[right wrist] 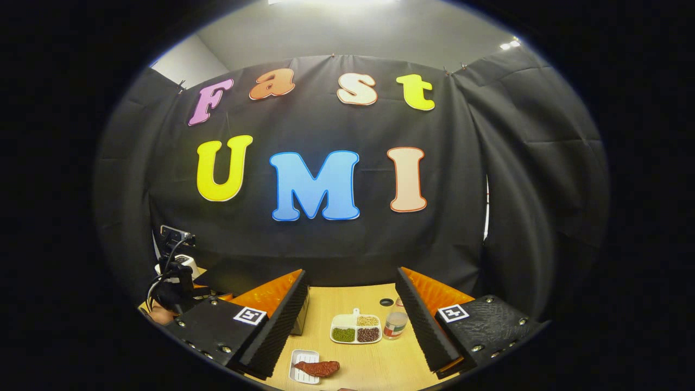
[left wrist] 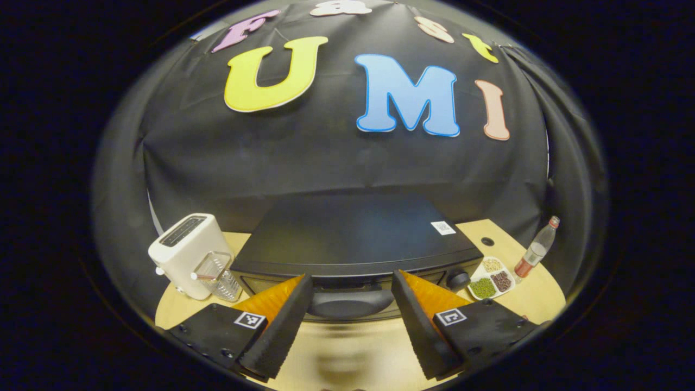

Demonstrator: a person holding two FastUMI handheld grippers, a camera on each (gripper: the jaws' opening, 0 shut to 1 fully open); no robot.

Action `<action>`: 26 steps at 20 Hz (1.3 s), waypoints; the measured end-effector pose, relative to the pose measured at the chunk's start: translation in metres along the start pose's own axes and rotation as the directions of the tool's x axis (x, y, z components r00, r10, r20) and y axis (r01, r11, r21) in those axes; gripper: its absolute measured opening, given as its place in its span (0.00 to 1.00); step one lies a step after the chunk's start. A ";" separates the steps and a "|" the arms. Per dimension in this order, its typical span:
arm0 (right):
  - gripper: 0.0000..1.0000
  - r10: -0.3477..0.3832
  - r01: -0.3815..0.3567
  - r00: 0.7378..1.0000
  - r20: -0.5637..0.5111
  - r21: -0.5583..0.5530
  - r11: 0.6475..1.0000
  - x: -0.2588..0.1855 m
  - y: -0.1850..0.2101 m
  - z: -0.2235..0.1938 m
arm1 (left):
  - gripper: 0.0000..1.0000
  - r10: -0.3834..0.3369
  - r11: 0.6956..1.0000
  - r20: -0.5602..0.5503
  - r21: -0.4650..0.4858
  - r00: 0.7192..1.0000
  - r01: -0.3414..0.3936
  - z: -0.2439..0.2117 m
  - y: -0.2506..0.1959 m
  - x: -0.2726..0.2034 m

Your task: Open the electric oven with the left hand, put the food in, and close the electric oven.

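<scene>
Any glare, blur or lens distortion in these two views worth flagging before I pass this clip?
Left gripper view: strong fisheye bowing of the electric oven top and table edge; a smeared, glossy reflection on the table between the open left gripper fingers. Right gripper view: ceiling light blown out at the top; the small plate with food at the bottom edge is a bit soft; the open right gripper is sharp.

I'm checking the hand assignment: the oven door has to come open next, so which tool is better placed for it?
Left. The left tool is open with the oven door handle right between its fingers. The right tool is over the table near the food.
</scene>
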State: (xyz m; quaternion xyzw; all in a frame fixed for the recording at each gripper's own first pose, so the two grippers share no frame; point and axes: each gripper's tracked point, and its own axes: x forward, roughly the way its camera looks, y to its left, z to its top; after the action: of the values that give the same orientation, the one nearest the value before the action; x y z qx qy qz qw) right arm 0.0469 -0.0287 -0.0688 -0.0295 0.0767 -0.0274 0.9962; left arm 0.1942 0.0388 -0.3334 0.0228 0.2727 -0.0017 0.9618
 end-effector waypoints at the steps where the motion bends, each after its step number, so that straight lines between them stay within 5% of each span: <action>1: 0.99 -0.010 0.010 1.000 -0.003 -0.003 1.000 0.001 -0.003 -0.001 | 1.00 -0.003 1.000 -0.008 0.000 1.000 0.003 -0.002 0.000 0.005; 8: 0.99 -0.050 0.050 0.999 -0.010 0.020 0.999 0.003 -0.009 -0.001 | 0.98 0.012 1.000 -0.013 0.006 1.000 -0.012 -0.008 0.003 0.020; 26: 0.99 0.031 -0.031 1.000 -0.005 0.044 0.999 -0.012 0.026 0.003 | 0.98 -0.019 0.999 -0.083 -0.033 0.996 0.016 -0.081 -0.004 -0.047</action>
State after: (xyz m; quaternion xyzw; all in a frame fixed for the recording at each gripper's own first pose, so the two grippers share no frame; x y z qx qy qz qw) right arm 0.0368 -0.0021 -0.0656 -0.0062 0.0791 -0.0137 0.9968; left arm 0.1116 0.0382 -0.3773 0.0050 0.3127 -0.0046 0.9498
